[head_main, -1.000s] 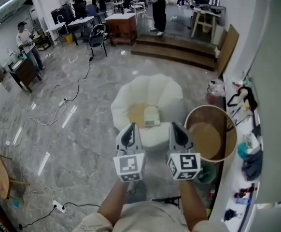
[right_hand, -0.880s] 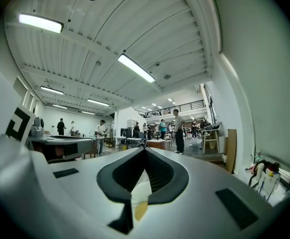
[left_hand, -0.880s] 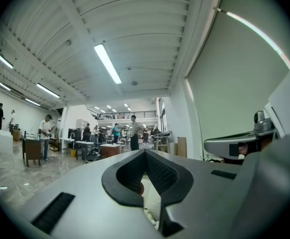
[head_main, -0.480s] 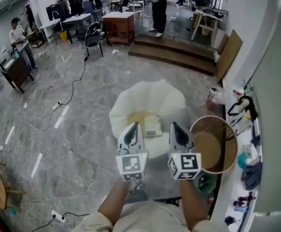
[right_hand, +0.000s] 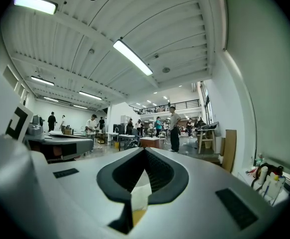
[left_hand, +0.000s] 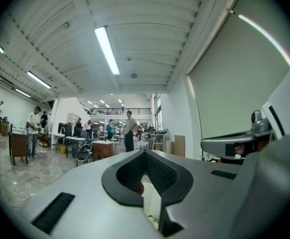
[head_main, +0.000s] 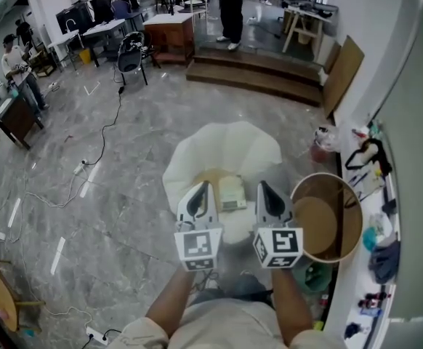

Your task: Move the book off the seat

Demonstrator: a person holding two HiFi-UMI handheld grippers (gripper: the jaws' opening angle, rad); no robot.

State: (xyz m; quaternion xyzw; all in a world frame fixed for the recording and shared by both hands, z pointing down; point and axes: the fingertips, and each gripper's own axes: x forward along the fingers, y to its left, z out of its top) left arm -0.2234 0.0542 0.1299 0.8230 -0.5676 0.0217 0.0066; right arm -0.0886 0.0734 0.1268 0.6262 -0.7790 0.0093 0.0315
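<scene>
A pale book (head_main: 232,193) lies flat on the tan cushion (head_main: 210,178) of a white shell-shaped seat (head_main: 222,147) on the floor ahead of me. My left gripper (head_main: 202,187) is held up in front of the seat's near edge, just left of the book, shut and empty. Level with it, my right gripper (head_main: 262,186) hangs just right of the book, also shut and empty. Neither touches the book or the seat. In the left gripper view the left gripper (left_hand: 145,153) has its jaws meeting. The right gripper (right_hand: 145,151) looks the same in its own view.
A round wooden tub-like table (head_main: 328,217) stands right of the seat. A white shelf (head_main: 375,217) with small items runs along the right wall. Wooden steps (head_main: 259,75) rise behind the seat. Cables (head_main: 106,133) trail over the grey marble floor at left. People stand at desks far off.
The seat and book have drifted slightly nearer and lower in the head view as I come closer. Both grippers stay shut, side by side.
</scene>
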